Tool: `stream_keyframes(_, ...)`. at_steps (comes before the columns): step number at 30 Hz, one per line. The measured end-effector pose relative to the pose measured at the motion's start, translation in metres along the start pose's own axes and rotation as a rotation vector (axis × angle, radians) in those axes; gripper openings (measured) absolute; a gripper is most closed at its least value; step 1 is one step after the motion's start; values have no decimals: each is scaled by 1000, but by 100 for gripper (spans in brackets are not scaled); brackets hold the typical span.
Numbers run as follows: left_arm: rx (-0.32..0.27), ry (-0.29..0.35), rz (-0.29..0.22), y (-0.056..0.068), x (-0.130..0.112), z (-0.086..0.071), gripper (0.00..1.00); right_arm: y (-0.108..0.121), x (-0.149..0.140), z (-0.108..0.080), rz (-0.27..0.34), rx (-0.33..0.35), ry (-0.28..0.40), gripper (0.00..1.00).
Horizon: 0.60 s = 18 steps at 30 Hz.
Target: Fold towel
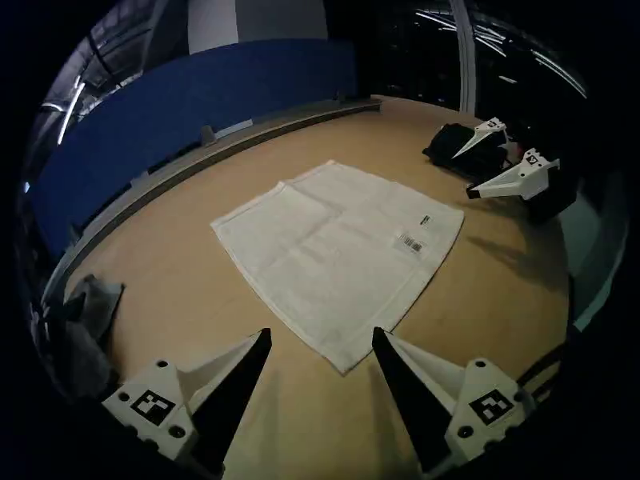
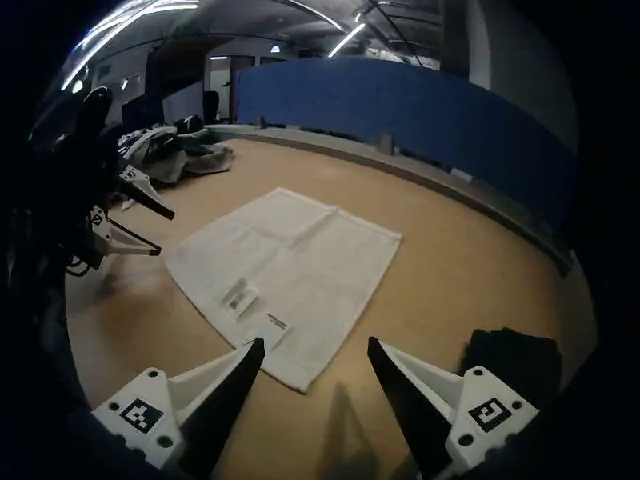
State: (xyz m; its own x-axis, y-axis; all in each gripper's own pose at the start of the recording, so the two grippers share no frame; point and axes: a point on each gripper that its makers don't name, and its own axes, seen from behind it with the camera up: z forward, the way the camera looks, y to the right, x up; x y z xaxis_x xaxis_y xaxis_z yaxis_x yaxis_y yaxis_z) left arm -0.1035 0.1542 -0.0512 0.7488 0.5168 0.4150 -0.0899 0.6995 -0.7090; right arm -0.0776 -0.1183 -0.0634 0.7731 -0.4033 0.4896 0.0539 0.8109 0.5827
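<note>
A white towel (image 1: 336,248) lies spread flat on the wooden table, with two labels near one edge. In the left gripper view my left gripper (image 1: 320,352) is open, its tips just short of the towel's near corner, and my right gripper (image 1: 484,164) hovers open beyond the towel's far right side. In the right gripper view the same towel (image 2: 288,264) lies ahead, its near corner between the tips of my open right gripper (image 2: 312,352). My left gripper (image 2: 148,220) stands open at the towel's left edge.
A blue partition (image 1: 184,112) runs along the table's far side. A grey cloth heap (image 1: 88,320) lies at the left, seen also as cloth heap (image 2: 180,160). A dark folded item (image 2: 512,352) sits to the right. The table edge (image 1: 572,264) curves nearby.
</note>
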Motion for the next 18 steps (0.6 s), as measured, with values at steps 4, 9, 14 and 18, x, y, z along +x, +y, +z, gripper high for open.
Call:
stream_keyframes(4,-22,-24,-2,4,-8,4,94,-3,-11,5,-11,9,-23,100)
stream_keyframes(9,-50,-54,2,11,-19,6,94,-5,-21,11,-16,17,-44,100)
stream_keyframes(14,-64,-76,11,14,-25,6,94,-5,-27,14,-21,21,-60,100)
stream_keyframes(18,-76,-91,11,17,-29,8,93,-6,-31,16,-28,24,-71,99)
